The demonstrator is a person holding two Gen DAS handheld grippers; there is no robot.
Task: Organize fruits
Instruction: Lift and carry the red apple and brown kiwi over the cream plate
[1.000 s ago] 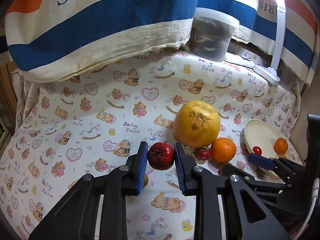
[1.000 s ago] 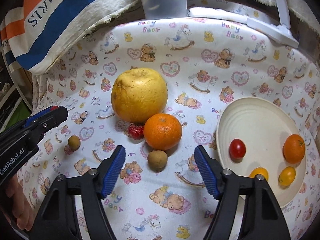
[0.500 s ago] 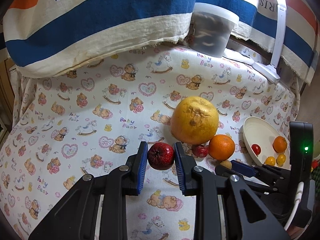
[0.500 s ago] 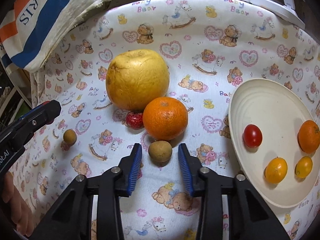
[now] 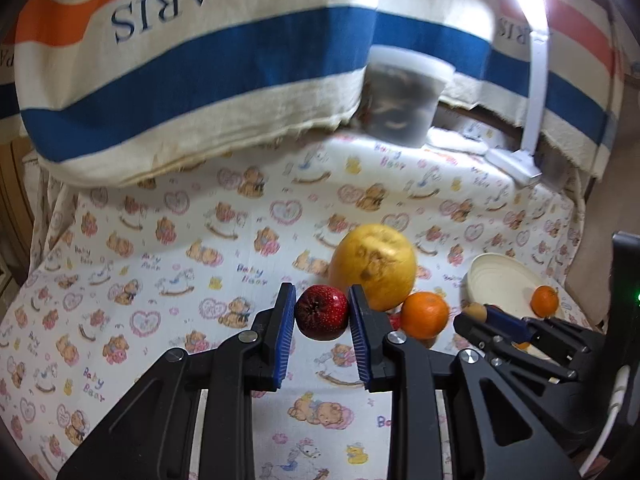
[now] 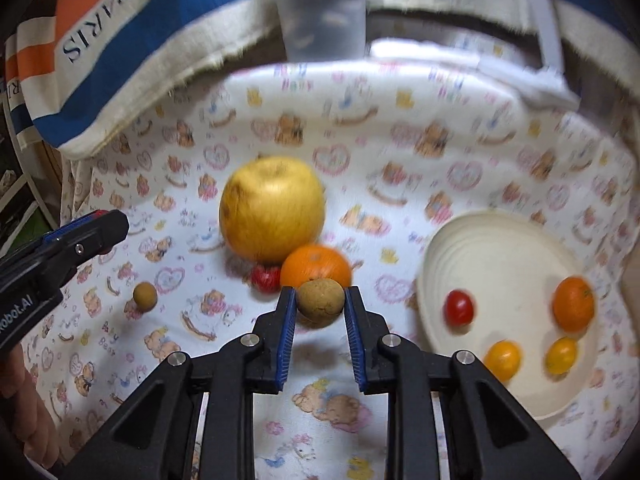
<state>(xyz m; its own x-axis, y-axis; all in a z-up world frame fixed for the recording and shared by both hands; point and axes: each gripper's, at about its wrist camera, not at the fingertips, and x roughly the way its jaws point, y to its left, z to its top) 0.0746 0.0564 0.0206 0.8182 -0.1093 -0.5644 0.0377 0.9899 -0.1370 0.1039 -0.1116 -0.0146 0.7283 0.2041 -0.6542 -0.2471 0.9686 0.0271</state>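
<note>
1. The left gripper (image 5: pixel 321 312) held a dark red fruit (image 5: pixel 321 312) at the centre of the left wrist view, its blue-padded jaws pinching the fruit from both sides above the bear-print cloth (image 5: pixel 160 280).
2. The right gripper (image 6: pixel 320 307) pinched a small brown fruit (image 6: pixel 320 307) between its jaws at the centre of the right wrist view, with a shadow on the cloth just below it.
3. A large yellow fruit (image 6: pixel 272 209) sat left of centre in that view, an orange (image 6: pixel 316 266) touching its lower right side and a small red fruit (image 6: pixel 265 278) tucked between the two.
4. Another small brown fruit (image 6: pixel 145 296) lay apart at the left, near the tip of the left gripper.
5. A cream plate (image 6: pixel 500 248) at the right carried a red tomato (image 6: pixel 459 307), two yellow tomatoes (image 6: pixel 502 360) and a small orange (image 6: pixel 573 307).
6. A lidded plastic tub (image 6: pixel 322 12) stood at the top of the frame against a striped cloth (image 6: pixel 100 60) printed "PARIS".
</note>
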